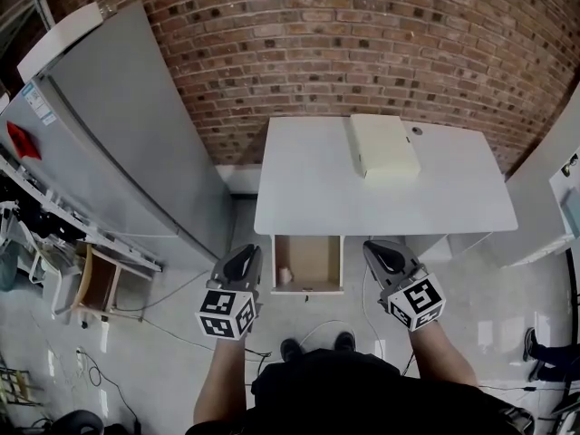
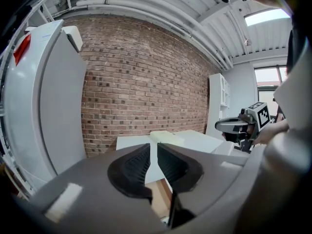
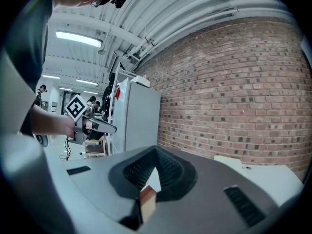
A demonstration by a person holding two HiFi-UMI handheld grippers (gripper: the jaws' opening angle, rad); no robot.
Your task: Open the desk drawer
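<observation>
Left gripper view looks along the left gripper (image 2: 153, 150), whose two ribbed fingers stand a narrow slit apart with nothing between them. Only the pale desk top and a strip of wood show through the gap, so this is an empty tool rather than one set to grasp. The right gripper (image 3: 156, 156) has its fingers pressed together at the tips and pinches nothing. The brown sliver below them is, I judge, the drawer's wood seen beyond the jaws and not a thing held. In the head view both grippers hover in front of the desk (image 1: 299, 188), one on either side of the drawer (image 1: 313, 256). They are near its front but touch neither it nor each other, and they point toward the brick wall (image 1: 362, 34). The drawer hangs under the left part of the desk top and is pulled well out, its wooden floor exposed, with a small pale object (image 1: 284, 275) in its left corner. Since it stands open and neither tool grips it, the task looks finished, and the flanking pose seems a resting one. A cream box (image 1: 382, 145) lies toward the back of the desk top, well apart from the drawer and no hindrance to it. A tall grey cabinet (image 1: 127, 143) stands to the left, clear of the drawer's path.
</observation>
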